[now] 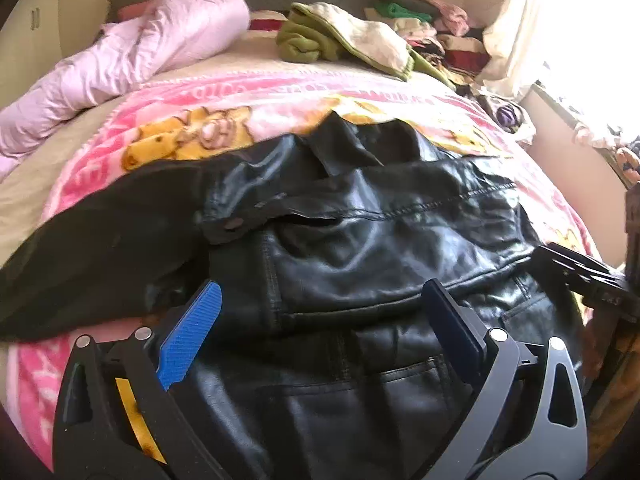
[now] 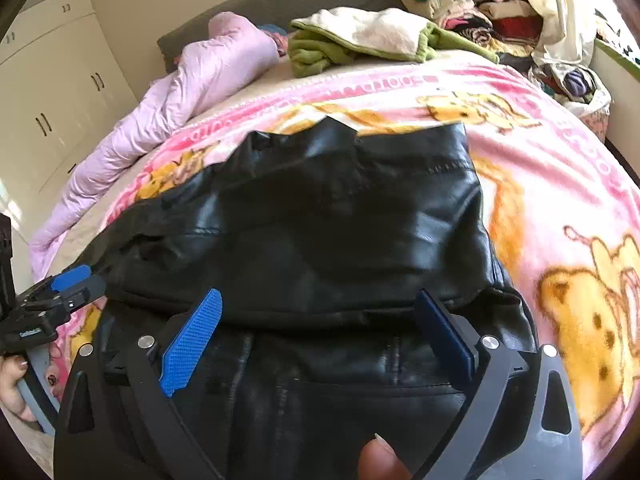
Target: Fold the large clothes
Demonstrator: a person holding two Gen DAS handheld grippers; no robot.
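While black leather jacket [image 1: 360, 248] is lying part-folded on pink blanket [image 1: 100, 184], left gripper [image 1: 320, 320] and right gripper [image 2: 320, 328] are hovering wide open, empty. Jacket looking heavy, stiffish, slick; gripping seamed hem edges seeming best.

2 handheld grippers, black frames with blue pads

Left gripper [image 1: 320, 300]: blue cross-hatched pads [image 1: 190, 332] on black and grey linkage arms, silver rivets [image 1: 143, 334] at the pivots, a yellow strip [image 1: 134, 412] on the inner left arm. Right gripper [image 2: 320, 312]: same blue pad [image 2: 192, 340], grey arm [image 2: 496, 392], silver rivets. A fingertip [image 2: 380, 460] with a long nail shows at its base.
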